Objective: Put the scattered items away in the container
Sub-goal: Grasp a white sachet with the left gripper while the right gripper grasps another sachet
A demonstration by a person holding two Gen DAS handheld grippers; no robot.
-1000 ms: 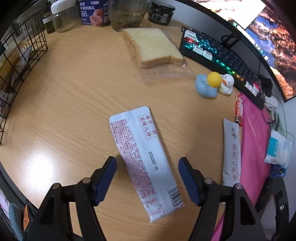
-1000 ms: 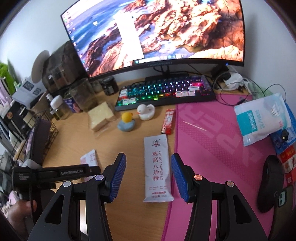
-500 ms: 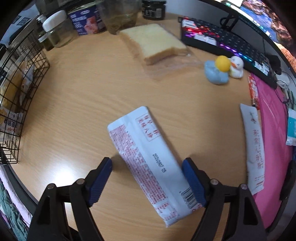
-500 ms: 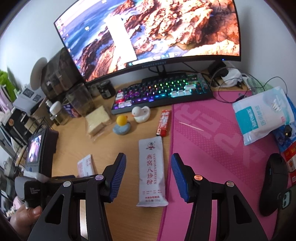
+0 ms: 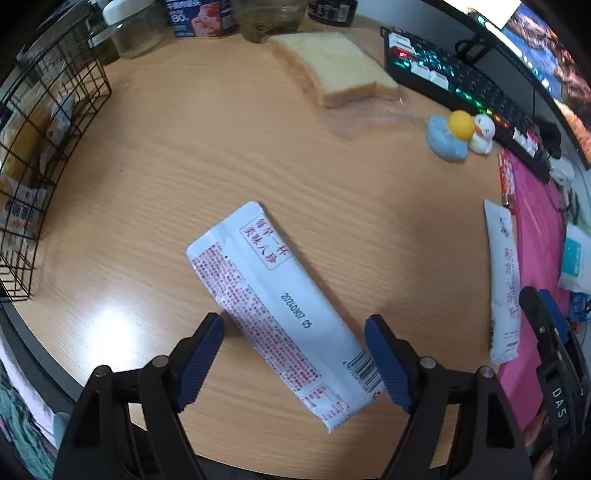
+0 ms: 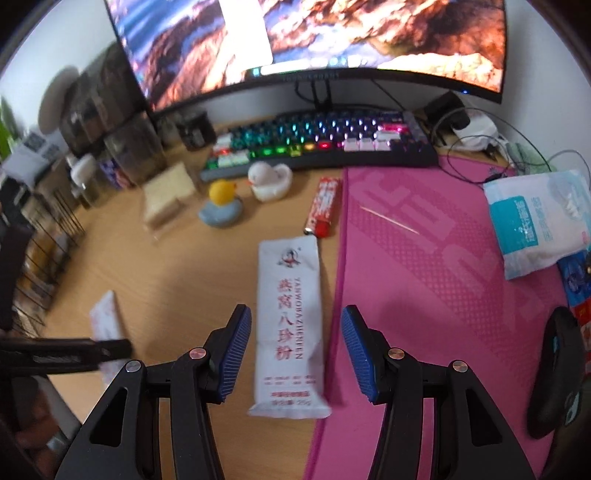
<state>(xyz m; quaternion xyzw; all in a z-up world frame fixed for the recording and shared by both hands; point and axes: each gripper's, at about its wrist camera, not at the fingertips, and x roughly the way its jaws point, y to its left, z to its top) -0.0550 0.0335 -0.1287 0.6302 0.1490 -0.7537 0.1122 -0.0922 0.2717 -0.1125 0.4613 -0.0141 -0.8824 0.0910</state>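
A white packet with red print [image 5: 280, 310] lies diagonally on the wooden desk. My left gripper [image 5: 295, 354] is open, its blue pads on either side of the packet's near half. A second white sachet [image 6: 290, 317] lies along the pink mat's edge; my right gripper [image 6: 295, 350] is open around its near end. That sachet also shows in the left wrist view [image 5: 504, 280]. A black wire basket [image 5: 33, 155] holding snack packs stands at the left. A red sachet [image 6: 325, 205] lies by the keyboard.
Bagged bread [image 5: 332, 70], two duck toys [image 5: 458, 134], an RGB keyboard [image 6: 321, 142], jars [image 5: 136, 29] and a monitor [image 6: 295, 40] line the back. A pink mat [image 6: 436, 295] carries a blue-white pack [image 6: 535, 225] and a black mouse [image 6: 554, 373].
Both grippers have come lower and closer to their packets, which now sit between the open pads. The packets have not moved.
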